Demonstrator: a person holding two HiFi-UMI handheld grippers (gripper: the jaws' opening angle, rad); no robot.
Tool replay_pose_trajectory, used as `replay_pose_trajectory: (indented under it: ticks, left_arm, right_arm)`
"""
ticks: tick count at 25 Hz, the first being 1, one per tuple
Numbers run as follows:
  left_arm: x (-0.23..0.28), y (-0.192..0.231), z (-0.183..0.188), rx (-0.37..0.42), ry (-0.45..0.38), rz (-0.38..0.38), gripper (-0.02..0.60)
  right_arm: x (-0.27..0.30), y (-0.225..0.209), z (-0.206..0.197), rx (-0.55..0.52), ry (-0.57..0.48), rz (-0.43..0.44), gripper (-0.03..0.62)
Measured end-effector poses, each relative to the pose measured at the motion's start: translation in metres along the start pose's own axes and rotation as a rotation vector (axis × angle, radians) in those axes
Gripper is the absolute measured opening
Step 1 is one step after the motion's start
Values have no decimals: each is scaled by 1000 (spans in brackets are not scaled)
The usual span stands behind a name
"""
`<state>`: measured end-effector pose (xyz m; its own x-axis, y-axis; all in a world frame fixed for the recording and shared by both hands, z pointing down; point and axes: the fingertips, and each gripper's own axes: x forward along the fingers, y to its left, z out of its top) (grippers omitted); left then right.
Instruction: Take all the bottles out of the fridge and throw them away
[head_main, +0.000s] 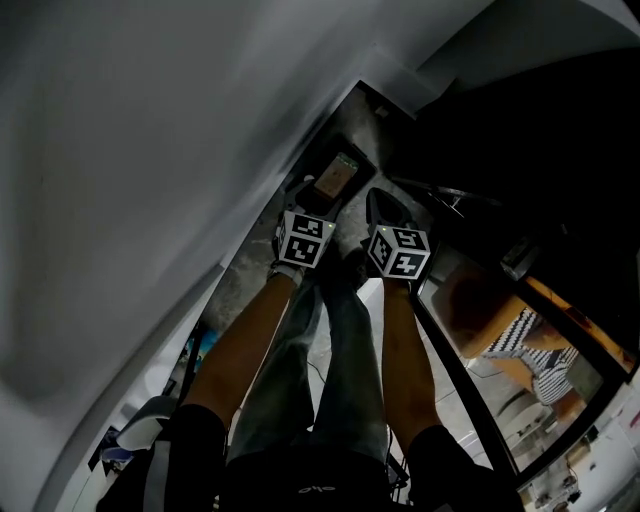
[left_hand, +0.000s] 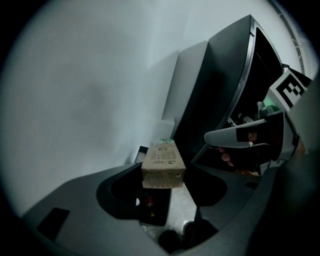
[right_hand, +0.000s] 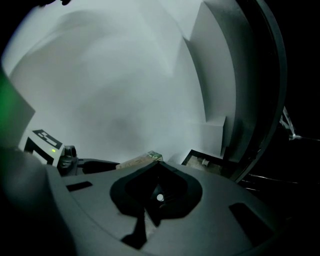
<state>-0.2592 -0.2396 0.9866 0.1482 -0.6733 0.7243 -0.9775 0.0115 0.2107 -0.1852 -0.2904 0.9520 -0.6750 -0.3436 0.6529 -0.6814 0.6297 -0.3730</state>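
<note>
1. Gripping a brown carton by its sides, the left gripper has its jaws narrowed onto it. The carton hangs at the jaw tips, clear of the floor.
2. Below the carton, just past the left tongs' tips, a dark rectangular thing lies on the speckled floor. Whether it is the bin is too dim to tell.
3. The right gripper sits just beside the left one. Its jaws are pressed together with nothing between them, and the carton's end shows just to its left.
4. To the right of both tongs stands a tall dark cabinet with a glass front, probably the fridge. Its inside is too dark to read.
5. No bottle shows in any view; the only item out and in hand is the carton.
6. Judged from this, one item is out of the fridge and on its way to disposal, but it is not yet let go.
7. Left to do: release the carton into the bin, then go back to the fridge. How many items remain there cannot be told.
</note>
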Motion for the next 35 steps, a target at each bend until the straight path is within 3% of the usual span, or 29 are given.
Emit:
replay_pose_trajectory:
  ticks: [8, 13, 18, 23, 29, 35]
  left_arm:
    - [22, -2, -3, -24, 28, -9, 299]
    - [5, -10, 9, -17, -1, -13, 295]
    - [-58, -34, 62, 12, -72, -32, 128]
    - [-140, -72, 141, 42, -185, -78, 34]
    - [-230, -123, 207, 49, -276, -161, 8]
    - [-288, -204, 250, 127, -324, -333, 8]
  right_arm:
    - [-5, -6, 1, -18, 18, 10, 8]
    - [-23, -4, 19, -51, 7, 8, 8]
    - [-76, 16, 57, -83, -23, -8, 8]
    - [-162, 49, 110, -98, -102, -44, 8]
    - [-265, 79, 149, -71, -178, -98, 8]
    - [-348, 88, 181, -11, -290, -154, 8]
